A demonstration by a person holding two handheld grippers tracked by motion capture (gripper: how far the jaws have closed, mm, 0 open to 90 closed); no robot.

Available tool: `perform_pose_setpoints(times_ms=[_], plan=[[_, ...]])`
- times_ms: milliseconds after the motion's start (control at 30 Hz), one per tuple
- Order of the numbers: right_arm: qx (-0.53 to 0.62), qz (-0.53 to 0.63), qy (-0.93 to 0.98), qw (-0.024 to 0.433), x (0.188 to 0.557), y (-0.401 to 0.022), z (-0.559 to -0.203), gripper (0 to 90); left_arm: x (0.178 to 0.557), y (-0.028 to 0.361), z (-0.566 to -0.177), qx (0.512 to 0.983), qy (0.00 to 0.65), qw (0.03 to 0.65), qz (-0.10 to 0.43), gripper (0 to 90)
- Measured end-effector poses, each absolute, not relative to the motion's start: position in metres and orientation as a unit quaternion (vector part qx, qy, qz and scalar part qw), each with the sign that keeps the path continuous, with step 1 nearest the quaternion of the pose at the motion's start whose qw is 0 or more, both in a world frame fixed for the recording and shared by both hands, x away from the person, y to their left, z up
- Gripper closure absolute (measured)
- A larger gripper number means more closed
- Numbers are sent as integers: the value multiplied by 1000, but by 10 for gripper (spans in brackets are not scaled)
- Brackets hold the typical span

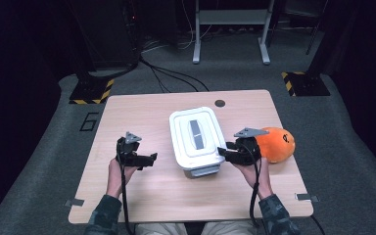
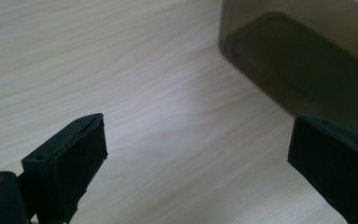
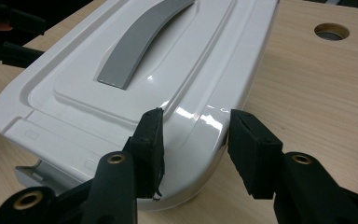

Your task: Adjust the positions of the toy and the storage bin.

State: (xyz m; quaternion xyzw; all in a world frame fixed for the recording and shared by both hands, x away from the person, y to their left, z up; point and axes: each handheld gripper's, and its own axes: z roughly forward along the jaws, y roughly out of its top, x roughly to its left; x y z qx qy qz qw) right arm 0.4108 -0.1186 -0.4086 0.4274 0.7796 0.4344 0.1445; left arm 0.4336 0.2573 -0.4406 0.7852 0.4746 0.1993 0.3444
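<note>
While the high view is looking down on the wooden worktop [image 1: 142,196], a white lidded box [image 1: 196,140] is sitting near its centre, with a grey handle [image 1: 195,133] running along the lid. An orange plush toy [image 1: 275,144] is lying near the right edge of the worktop, just behind the right gripper [image 1: 223,152]. That gripper is reaching in at the box's near right corner. The left gripper [image 1: 152,157] is hovering to the left of the box, apart from it, with nothing between its jaws. A round hole [image 1: 220,103] is showing in the worktop beyond the box.

In the left gripper view, the left gripper [image 2: 198,156] is standing wide open over bare wood, its pads [image 2: 81,158] holding nothing. The dark translucent wall of the box [image 2: 303,60] is rising at the upper right, clear of the jaws.

In the right gripper view, the right gripper [image 3: 193,149] is straddling the rounded corner of the white lid [image 3: 121,93]. One pad [image 3: 150,144] is lying on the lid's top face; the other is standing just off the rim on the outside, with a narrow gap showing. The jaws are therefore not yet clamping the lid. The grey handle [image 3: 140,39] is curving away along the top of the lid, and the round hole [image 3: 331,31] is showing at the upper right.
</note>
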Motion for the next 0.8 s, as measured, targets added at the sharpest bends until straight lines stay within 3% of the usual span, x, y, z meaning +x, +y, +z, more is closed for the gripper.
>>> perform_pose_setpoints(times_ms=[500,800], plan=[[422,441,779,141,408,-111,-410,547,455,229,-399,783,464,381,160,74],[428,443,775,144,416,-108,-409,556,468,207,-389,793,456,363,178,212]])
